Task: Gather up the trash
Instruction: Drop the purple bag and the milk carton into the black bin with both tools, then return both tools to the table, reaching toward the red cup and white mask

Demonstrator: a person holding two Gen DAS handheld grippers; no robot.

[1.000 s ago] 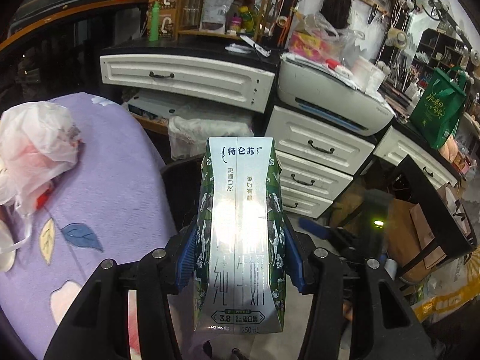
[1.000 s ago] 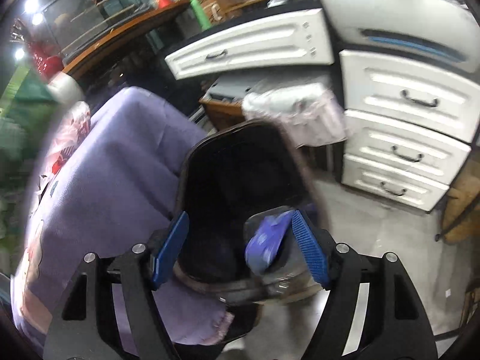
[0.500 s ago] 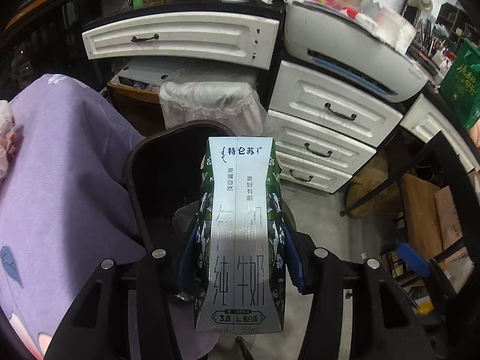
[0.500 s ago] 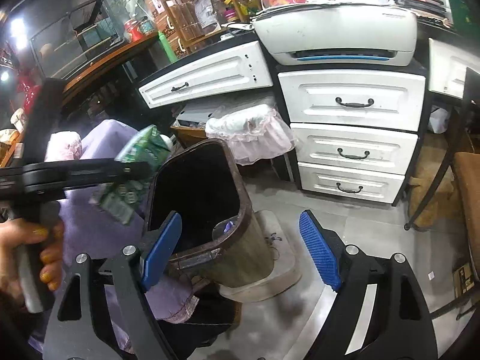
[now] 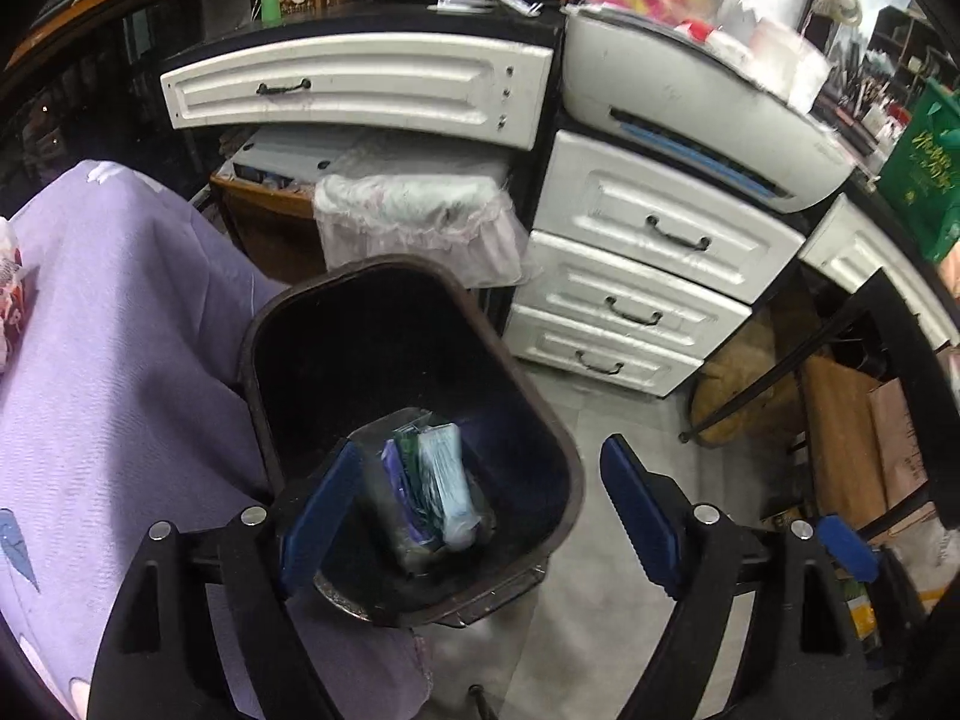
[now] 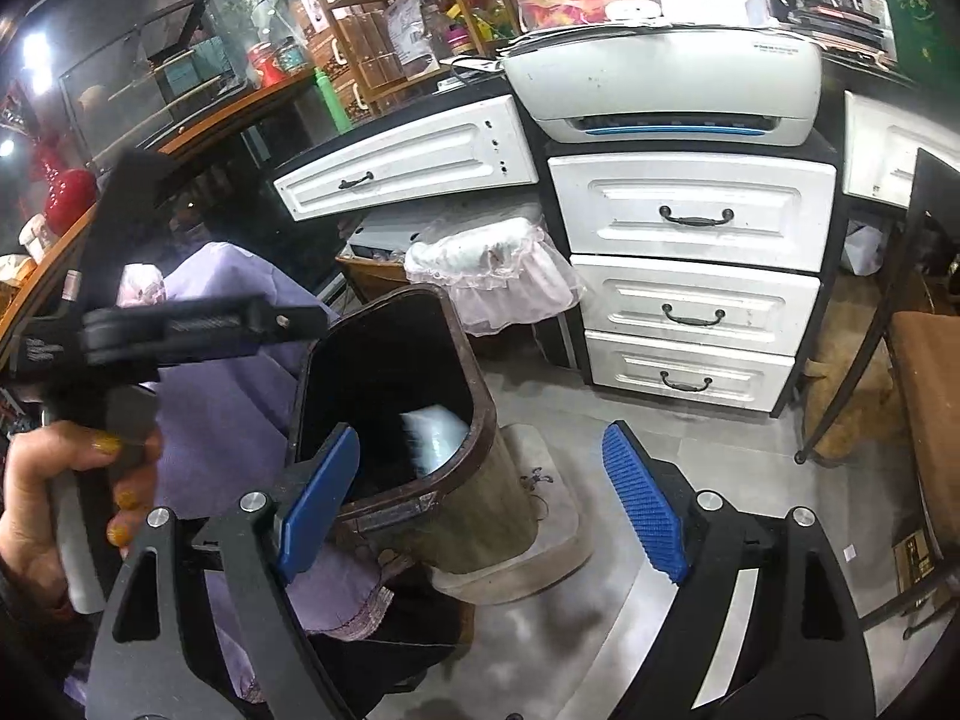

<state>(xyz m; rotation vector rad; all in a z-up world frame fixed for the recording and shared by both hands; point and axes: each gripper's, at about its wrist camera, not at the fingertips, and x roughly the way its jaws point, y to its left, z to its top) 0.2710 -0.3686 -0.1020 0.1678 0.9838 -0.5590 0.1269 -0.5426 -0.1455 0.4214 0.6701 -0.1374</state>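
Note:
The dark brown trash bin (image 5: 573, 480) stands on the floor beside the purple-draped table. A green and silver milk carton (image 5: 441, 489) lies blurred inside it, next to a purple wrapper (image 5: 397, 498). My left gripper (image 5: 480, 447) hangs over the bin's mouth; its jaws are opening and the blue pads touch nothing. In the right wrist view the bin (image 6: 483, 414) shows the carton (image 6: 435, 438) as a pale blur inside. My right gripper (image 6: 480, 432) hovers at the bin's near side, jaws opening, nothing between them. A hand (image 6: 54, 504) holds the left tool's frame (image 6: 180, 330).
A purple cloth (image 5: 108, 360) covers the table on the left. White drawers (image 5: 648, 252) and a printer (image 5: 690, 96) stand behind the bin, with a frilled pink cover (image 5: 414, 222) beside them. A black metal frame (image 5: 870, 330) and cardboard boxes (image 5: 840, 450) are at the right.
The left gripper moved over the bin, opened and let go of the milk carton, which now lies in the bin. The right gripper backed away from the bin and widened.

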